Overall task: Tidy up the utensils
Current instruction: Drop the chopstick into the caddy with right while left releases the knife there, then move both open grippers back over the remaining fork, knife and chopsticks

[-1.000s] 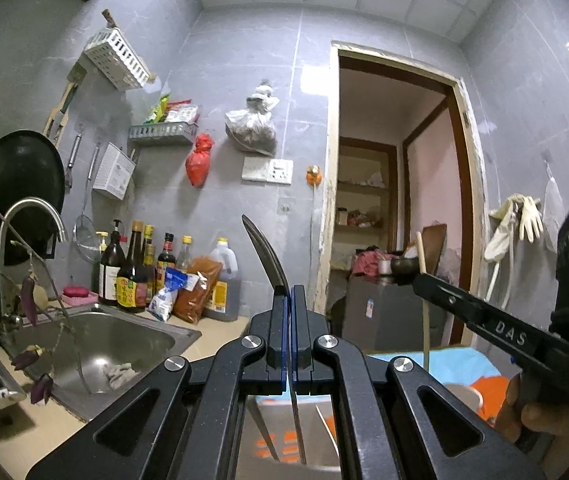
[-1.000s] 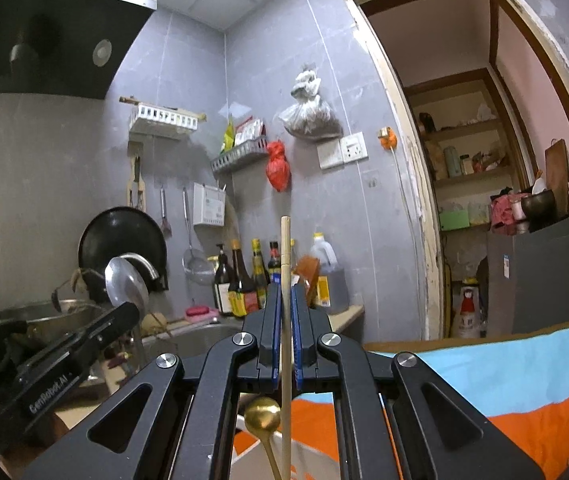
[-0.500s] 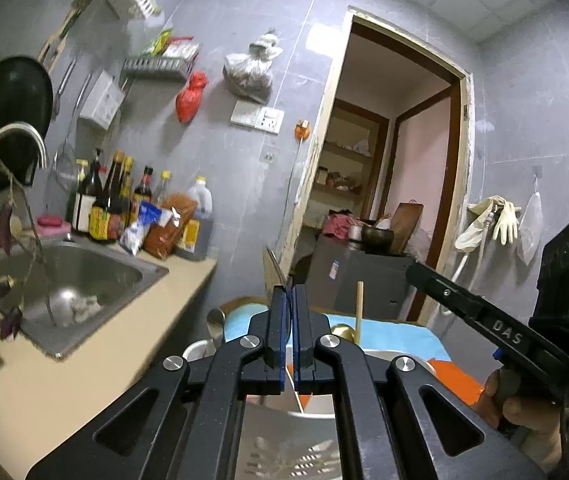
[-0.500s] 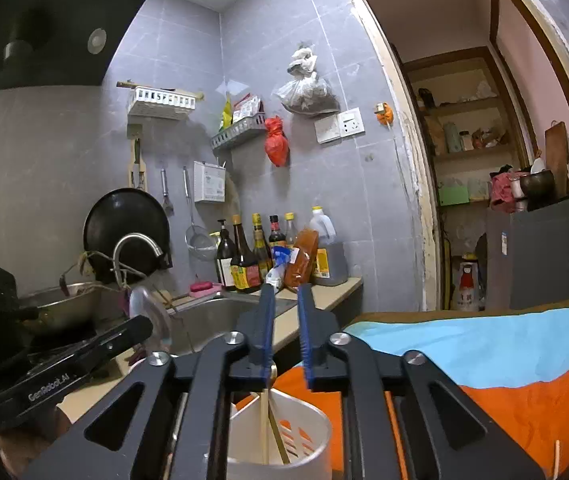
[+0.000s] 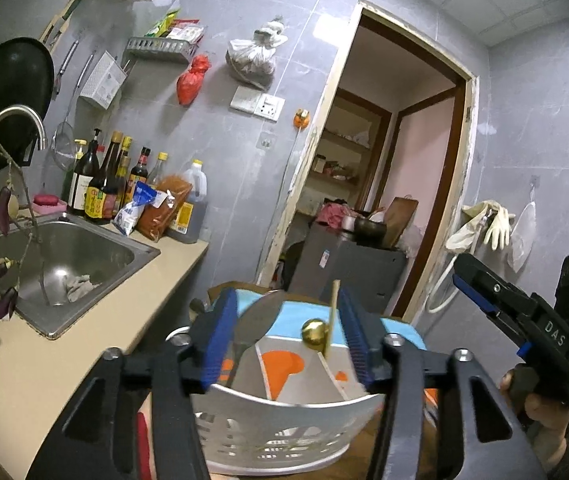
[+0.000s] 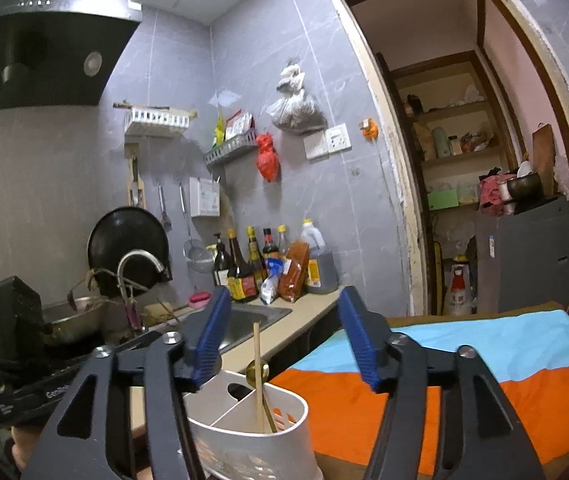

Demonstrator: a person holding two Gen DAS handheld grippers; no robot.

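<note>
Beige bench held a steel sink, bottles and packets stood at its back, white utensil caddy sat beside orange-and-blue cloth.

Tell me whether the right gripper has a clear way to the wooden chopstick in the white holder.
Probably yes. The right gripper is opening, nothing between its pads, and the wooden chopstick stands just below it, sticking out of the white holder; only the gold spoon crowds it.
</note>
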